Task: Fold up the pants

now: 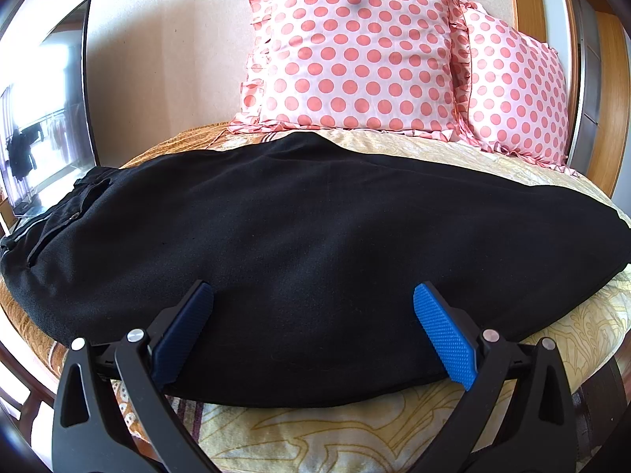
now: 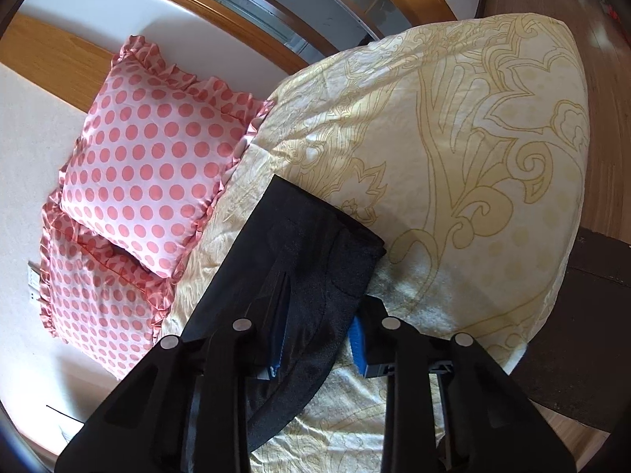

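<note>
Black pants (image 1: 299, 236) lie flat across the bed, waistband and pocket at the left, legs running right. My left gripper (image 1: 313, 295) is open, its blue pads spread wide just over the pants' near edge, holding nothing. In the right wrist view the hem end of the pants (image 2: 315, 244) lies between the blue pads of my right gripper (image 2: 319, 315). The jaws stand partly closed around the cloth edge; the left pad is mostly hidden under a fold. I cannot tell whether they pinch it.
Two pink polka-dot pillows (image 1: 355, 55) (image 2: 142, 165) lean at the bed's far side. A yellow patterned bedspread (image 2: 453, 138) covers the bed. A TV screen (image 1: 47, 110) stands at the left. Wooden floor (image 2: 603, 79) lies beyond the bed's edge.
</note>
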